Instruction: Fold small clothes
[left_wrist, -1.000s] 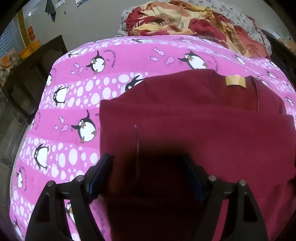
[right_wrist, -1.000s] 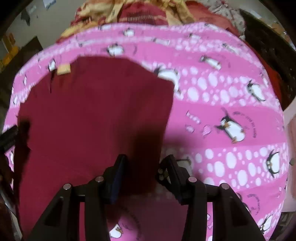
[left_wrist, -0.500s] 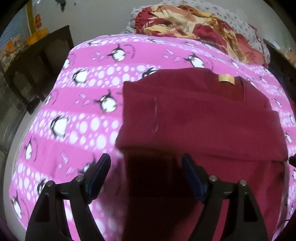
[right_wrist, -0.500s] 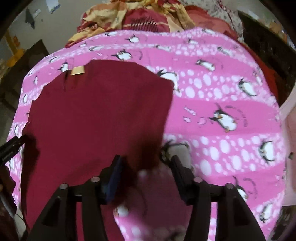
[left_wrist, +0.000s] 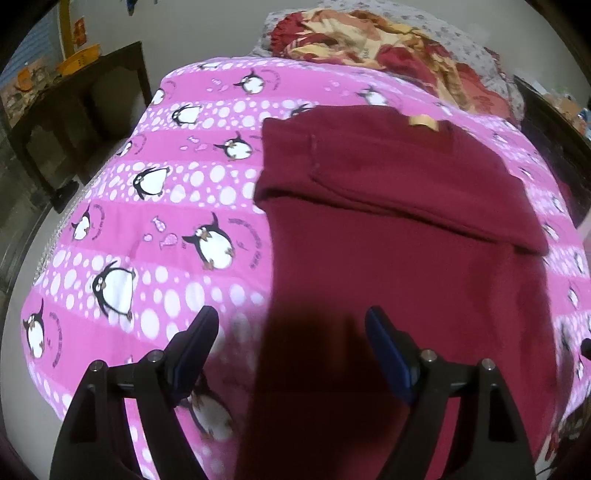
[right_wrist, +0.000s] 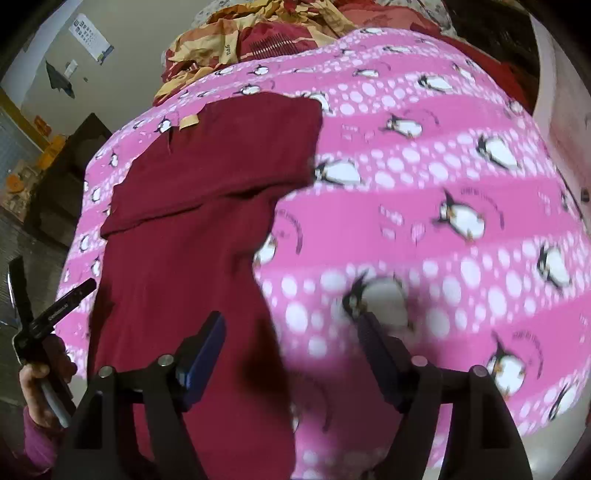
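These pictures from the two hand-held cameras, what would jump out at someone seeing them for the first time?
The bright pink bedsheet printed with penguins and white dots fills both views. On it lies a dark red cloth garment, its far end folded over, a small tan label near the far edge. Behind the sheet, by the wall, sits a crumpled red and yellow blanket.

I see a pink penguin bedsheet in front of me, a crumpled red and yellow blanket far away, and a dark wooden table on the left.
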